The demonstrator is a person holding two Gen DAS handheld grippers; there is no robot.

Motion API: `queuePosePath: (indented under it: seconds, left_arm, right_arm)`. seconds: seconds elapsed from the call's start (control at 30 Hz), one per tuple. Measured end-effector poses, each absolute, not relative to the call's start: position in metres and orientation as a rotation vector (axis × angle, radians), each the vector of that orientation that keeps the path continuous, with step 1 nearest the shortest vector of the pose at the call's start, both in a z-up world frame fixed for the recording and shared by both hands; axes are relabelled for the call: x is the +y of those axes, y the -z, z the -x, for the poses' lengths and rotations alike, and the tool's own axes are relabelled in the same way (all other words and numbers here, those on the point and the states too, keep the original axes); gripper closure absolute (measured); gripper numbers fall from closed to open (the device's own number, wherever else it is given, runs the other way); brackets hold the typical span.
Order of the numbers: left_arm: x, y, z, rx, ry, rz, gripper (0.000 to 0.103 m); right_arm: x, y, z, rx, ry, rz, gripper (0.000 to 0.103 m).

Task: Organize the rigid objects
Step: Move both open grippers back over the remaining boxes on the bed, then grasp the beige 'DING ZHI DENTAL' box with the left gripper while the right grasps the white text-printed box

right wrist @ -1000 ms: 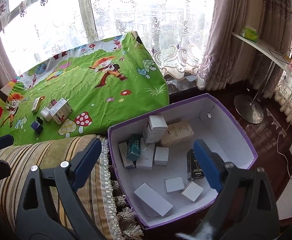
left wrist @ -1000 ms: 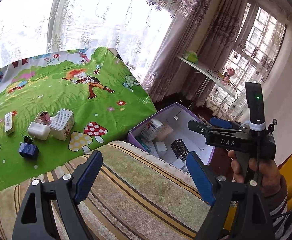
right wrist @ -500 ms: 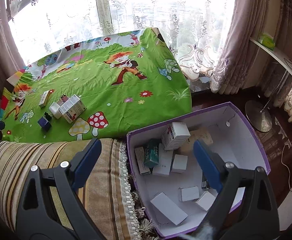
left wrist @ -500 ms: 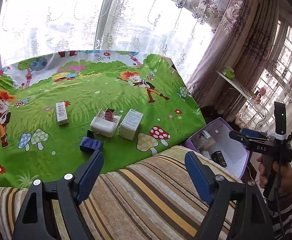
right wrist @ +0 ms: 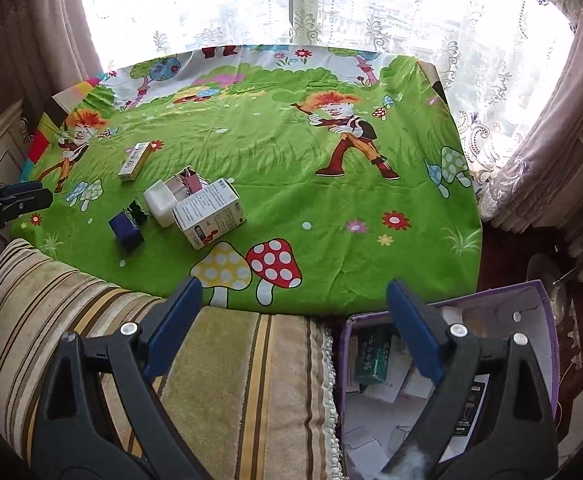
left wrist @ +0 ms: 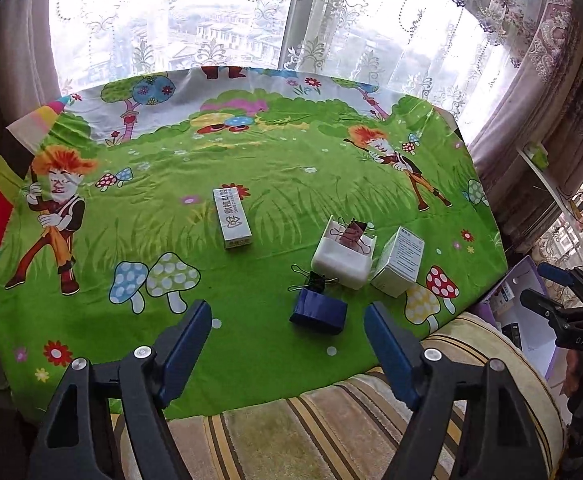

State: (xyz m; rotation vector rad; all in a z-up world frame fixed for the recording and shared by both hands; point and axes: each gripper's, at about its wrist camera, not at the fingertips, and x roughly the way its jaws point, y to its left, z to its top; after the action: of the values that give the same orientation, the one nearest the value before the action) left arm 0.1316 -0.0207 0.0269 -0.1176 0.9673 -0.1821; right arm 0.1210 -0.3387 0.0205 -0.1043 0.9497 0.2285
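Note:
On the green cartoon tablecloth (left wrist: pixel 251 168) lie a long white box (left wrist: pixel 232 222), a white case with binder clips (left wrist: pixel 343 254), a white medicine box (left wrist: pixel 399 266) and a dark blue box (left wrist: pixel 318 314). My left gripper (left wrist: pixel 287 344) is open and empty, just short of the blue box. My right gripper (right wrist: pixel 291 324) is open and empty, over the table's near edge beside the purple box (right wrist: pixel 531 300), which holds several small boxes. The same items show in the right wrist view: medicine box (right wrist: pixel 209 214), blue box (right wrist: pixel 125 230), white case (right wrist: pixel 163 200), long box (right wrist: pixel 134 161).
A striped cushion (left wrist: pixel 331 432) lies along the near side of the table, also in the right wrist view (right wrist: pixel 219 380). Curtains and a bright window stand behind the table. A shelf (left wrist: pixel 547 176) is at the right wall.
Both grippers have swung left, from over the purple box toward the table. The items on the cloth are now in front of the left gripper. Both stay open.

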Motion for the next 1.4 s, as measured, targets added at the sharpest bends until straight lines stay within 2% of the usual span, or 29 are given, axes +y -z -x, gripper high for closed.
queuePosePath:
  seconds: [0.4, 0.7, 0.73, 0.77, 0.8, 0.9, 0.93, 1.4]
  left_arm:
    - [-0.005, 0.022, -0.228, 1.099, 0.08, 0.203, 0.031]
    - [-0.001, 0.057, -0.278, 1.189, 0.0, 0.216, 0.031]
    - [0.0, 0.06, -0.281, 1.199, -0.003, 0.213, 0.034]
    - [-0.001, 0.065, -0.282, 1.21, -0.006, 0.209, 0.041]
    - [-0.003, 0.065, -0.282, 1.199, -0.011, 0.176, 0.043]
    - [-0.013, 0.064, -0.279, 1.192, -0.014, 0.066, 0.069]
    - [-0.01, 0.063, -0.276, 1.19, -0.006, 0.088, 0.071]
    - [-0.012, 0.001, -0.164, 0.988, 0.152, 0.38, 0.071]
  right_arm:
    - [-0.254, 0.022, -0.169, 1.036, -0.465, 0.375, 0.008]
    - [-0.239, 0.04, -0.199, 1.083, -0.5, 0.42, 0.008]
    - [-0.238, 0.04, -0.2, 1.082, -0.506, 0.425, 0.008]
    - [-0.235, 0.041, -0.202, 1.083, -0.511, 0.43, 0.008]
    - [-0.234, 0.042, -0.203, 1.086, -0.515, 0.433, 0.008]
    - [-0.23, 0.046, -0.207, 1.096, -0.529, 0.452, 0.008]
    - [-0.229, 0.047, -0.208, 1.098, -0.53, 0.458, 0.008]
    - [-0.222, 0.067, -0.231, 1.123, -0.555, 0.465, 0.008]
